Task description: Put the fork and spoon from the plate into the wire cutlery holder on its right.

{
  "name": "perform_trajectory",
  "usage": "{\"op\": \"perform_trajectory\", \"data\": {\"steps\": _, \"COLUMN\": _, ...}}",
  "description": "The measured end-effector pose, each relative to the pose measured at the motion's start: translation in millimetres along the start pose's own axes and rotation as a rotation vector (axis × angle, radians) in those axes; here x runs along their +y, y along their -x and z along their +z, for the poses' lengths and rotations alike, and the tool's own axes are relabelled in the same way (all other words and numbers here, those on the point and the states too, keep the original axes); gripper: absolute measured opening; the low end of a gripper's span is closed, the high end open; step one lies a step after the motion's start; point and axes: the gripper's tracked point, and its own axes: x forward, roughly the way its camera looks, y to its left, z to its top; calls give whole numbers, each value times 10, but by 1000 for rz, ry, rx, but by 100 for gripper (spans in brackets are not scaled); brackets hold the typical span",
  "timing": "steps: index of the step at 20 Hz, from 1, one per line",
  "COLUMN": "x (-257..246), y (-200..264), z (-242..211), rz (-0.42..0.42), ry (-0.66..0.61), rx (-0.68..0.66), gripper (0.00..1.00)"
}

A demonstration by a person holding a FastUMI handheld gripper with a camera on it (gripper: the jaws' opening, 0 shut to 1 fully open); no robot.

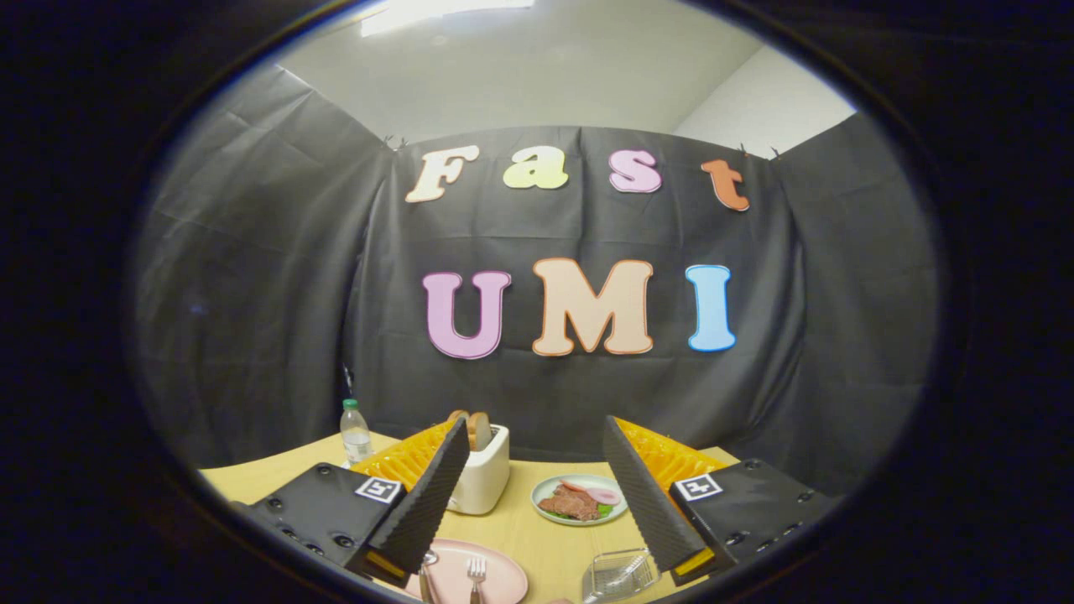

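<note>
Nothing is done yet: the jaws stand spread and empty above the worktop, silver fork (476, 577) and spoon (426, 579) lying on the pink round plate (503, 570), clear wire cutlery holder (619, 574) unfilled beside it.

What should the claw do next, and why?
Probably dip down toward the fork on the pink plate. The claw is open and holds nothing, well above the table. The fork and the spoon both lie on the plate, and the wire holder on its right looks empty. So the first pick has not happened yet.
</note>
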Motion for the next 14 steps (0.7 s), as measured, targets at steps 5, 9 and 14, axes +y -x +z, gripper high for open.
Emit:
{"op": "perform_trajectory", "data": {"steps": 5, "x": 43, "y": -9, "z": -56, "rz": 20, "ry": -6, "rx": 20, "gripper": 100}}
{"op": "perform_trajectory", "data": {"steps": 9, "x": 109, "y": -7, "z": -209, "rz": 45, "ry": -18, "rx": 63, "gripper": 100}}
{"op": "perform_trajectory", "data": {"steps": 14, "x": 207, "y": -13, "z": -464, "rz": 80, "ry": -36, "rx": 125, "gripper": 100}}
